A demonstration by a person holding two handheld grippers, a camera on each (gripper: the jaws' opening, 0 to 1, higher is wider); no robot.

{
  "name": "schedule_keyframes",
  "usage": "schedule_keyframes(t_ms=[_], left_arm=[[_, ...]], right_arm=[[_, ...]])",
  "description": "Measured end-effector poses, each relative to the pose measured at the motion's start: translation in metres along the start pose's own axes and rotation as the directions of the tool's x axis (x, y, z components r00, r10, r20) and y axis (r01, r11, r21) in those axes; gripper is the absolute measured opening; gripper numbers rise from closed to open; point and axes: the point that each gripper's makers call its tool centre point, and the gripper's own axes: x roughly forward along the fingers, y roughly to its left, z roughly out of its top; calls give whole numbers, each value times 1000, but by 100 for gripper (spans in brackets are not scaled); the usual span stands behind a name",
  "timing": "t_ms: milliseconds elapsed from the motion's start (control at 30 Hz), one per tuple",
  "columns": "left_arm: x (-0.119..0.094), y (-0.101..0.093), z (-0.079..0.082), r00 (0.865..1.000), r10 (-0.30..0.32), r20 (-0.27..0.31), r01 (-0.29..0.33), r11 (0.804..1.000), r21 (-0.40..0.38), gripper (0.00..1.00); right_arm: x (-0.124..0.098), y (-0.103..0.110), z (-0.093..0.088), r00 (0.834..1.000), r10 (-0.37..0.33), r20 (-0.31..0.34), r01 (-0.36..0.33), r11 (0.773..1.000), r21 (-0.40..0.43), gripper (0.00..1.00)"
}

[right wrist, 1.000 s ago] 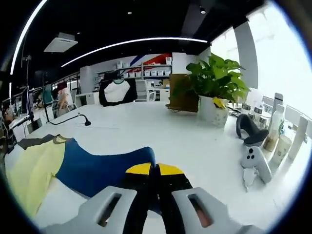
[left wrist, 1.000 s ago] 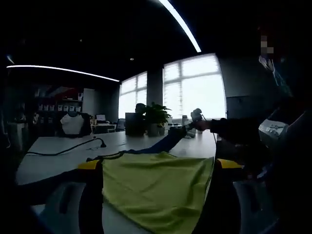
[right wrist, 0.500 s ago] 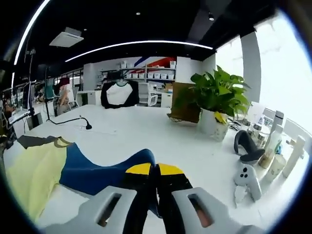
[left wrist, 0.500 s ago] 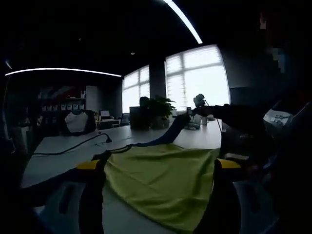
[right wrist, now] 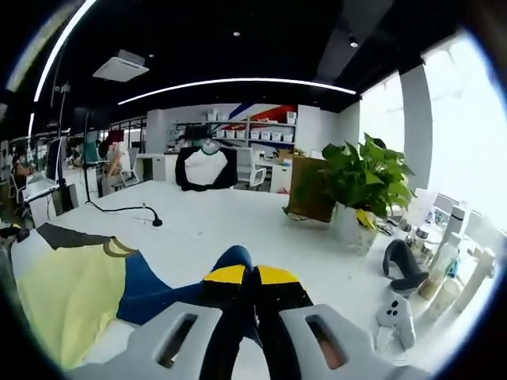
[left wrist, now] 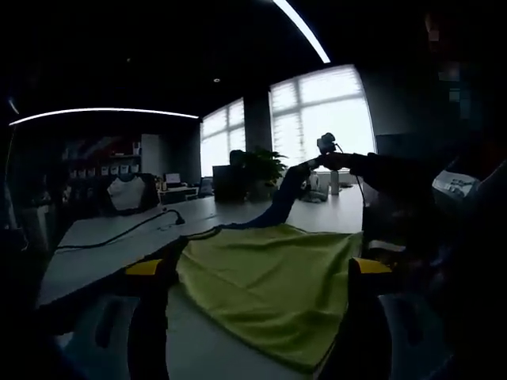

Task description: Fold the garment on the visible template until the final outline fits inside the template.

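Note:
A yellow garment (left wrist: 269, 277) with blue sleeves lies spread on the white table (left wrist: 103, 253). My left gripper (left wrist: 257, 267) stands open, its two yellow-tipped jaws wide apart on either side of the yellow cloth's near part. My right gripper (right wrist: 253, 275) is shut on the end of a blue sleeve (right wrist: 170, 285) and holds it above the table. In the left gripper view the right gripper (left wrist: 310, 165) shows at the far right, with the blue sleeve (left wrist: 281, 202) stretched up to it from the garment. The yellow body (right wrist: 71, 301) and dark collar (right wrist: 67, 236) lie at the left of the right gripper view.
A potted plant (right wrist: 360, 186) stands at the table's far side, with a headset (right wrist: 404, 269), a white controller (right wrist: 394, 313) and bottles (right wrist: 451, 261) to its right. A black cable (right wrist: 127, 210) runs across the table. A person's dark sleeve (left wrist: 396, 178) reaches in.
My right gripper has risen with the blue sleeve, pulling it steeper off the table. The left gripper stays open around the yellow cloth.

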Motion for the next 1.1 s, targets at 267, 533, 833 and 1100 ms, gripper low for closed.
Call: schedule_keyframes(t_ms=[267,533,833,1100], left_arm=[[0,-5,-8,999,-36,-29,36,999,5,100],[-4,-2,-9,999,-37,-19,37,999,-16,100],[-5,1,-7,1000,-28,-10,28,999,-17,100],[-3,-1,-11,999,-27,-19,26,999,-18,100]], right_arm=[[-1,54,57,996,71,62,-68,996,-56,0],[-7,109,92,988,140,67,-133,986,-101,0],[-11,163,114,970,231,75,-222,969,-111,0],[-4,223,124,938,344,37,-341,937,-70,0]])
